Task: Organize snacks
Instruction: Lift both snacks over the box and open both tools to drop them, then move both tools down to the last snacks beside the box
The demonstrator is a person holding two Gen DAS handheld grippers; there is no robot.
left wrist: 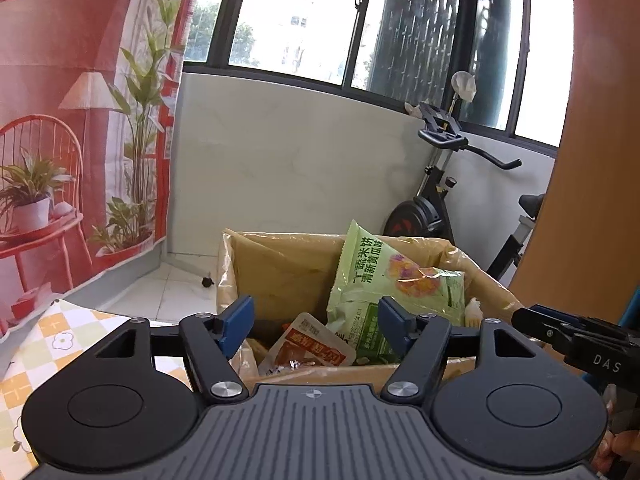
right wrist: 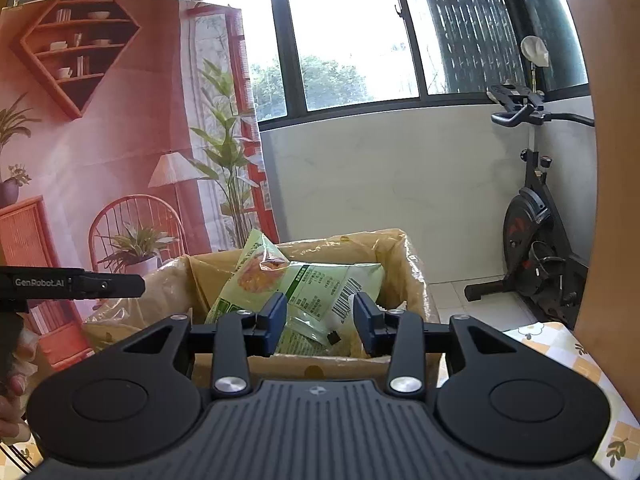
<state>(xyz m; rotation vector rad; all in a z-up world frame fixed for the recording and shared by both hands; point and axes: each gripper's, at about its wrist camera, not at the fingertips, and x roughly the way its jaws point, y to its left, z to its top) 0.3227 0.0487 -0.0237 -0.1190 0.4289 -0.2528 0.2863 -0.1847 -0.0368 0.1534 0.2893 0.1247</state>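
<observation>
One red snack pouch (left wrist: 316,346), left cam only.

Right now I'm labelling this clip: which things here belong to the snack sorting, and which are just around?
Job: cardboard box, green snack bag, red snack packet, left gripper, right gripper.
Around: exercise bike, printed backdrop, checked tablecloth.

Snack packets (left wrist: 384,280) stand in the box (left wrist: 280,264) — exercise bike (left wrist: 440,200) behind, right.
</observation>
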